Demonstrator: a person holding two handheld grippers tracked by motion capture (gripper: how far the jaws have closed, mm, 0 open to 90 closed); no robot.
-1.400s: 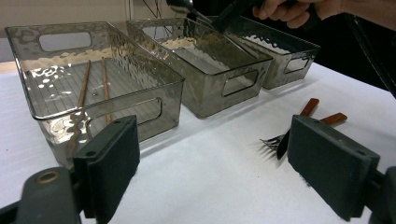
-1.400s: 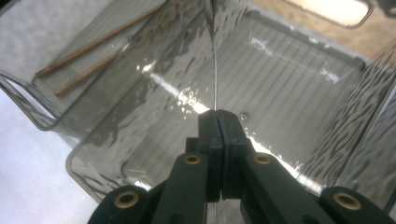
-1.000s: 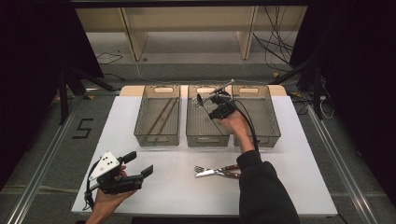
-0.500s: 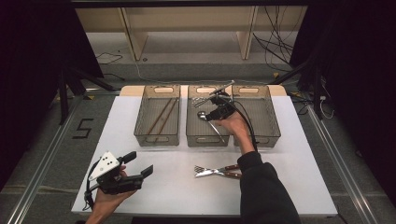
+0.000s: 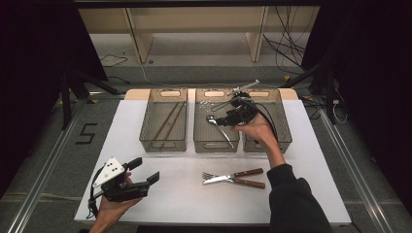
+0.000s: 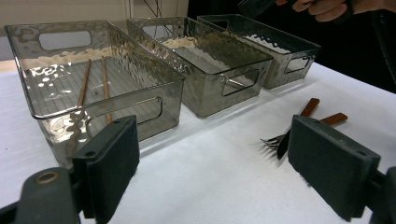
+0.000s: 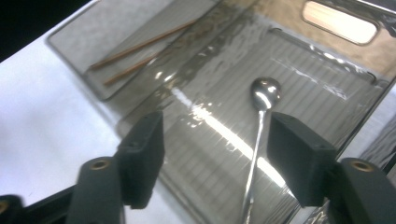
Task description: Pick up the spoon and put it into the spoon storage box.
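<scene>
A metal spoon [image 5: 227, 138] [image 7: 264, 93] lies in the middle clear bin [image 5: 216, 145]. My right gripper [image 5: 221, 120] [image 7: 217, 126] hovers just above it; its jaws have just been opening and stand apart, with the spoon lying free below them. A pair of brown chopsticks [image 5: 167, 124] [image 6: 86, 84] [image 7: 140, 46] rests in the left bin [image 5: 163, 145]. A fork [image 5: 228, 174] [image 6: 275, 139] and a knife [image 5: 238, 182], both wooden-handled, lie side by side on the white table. My left gripper [image 5: 145, 170] [image 6: 210, 144] is held open and empty near the table's front left.
A third clear bin [image 5: 279, 141] stands at the right of the row, under the right hand's cable. The three bins sit along the far edge of the white table [image 5: 184, 194]. Shelving and loose cables lie on the floor beyond.
The right gripper has opened and lifted a little over the middle bin, leaving the spoon lying inside it. The left gripper has stayed where it was.
</scene>
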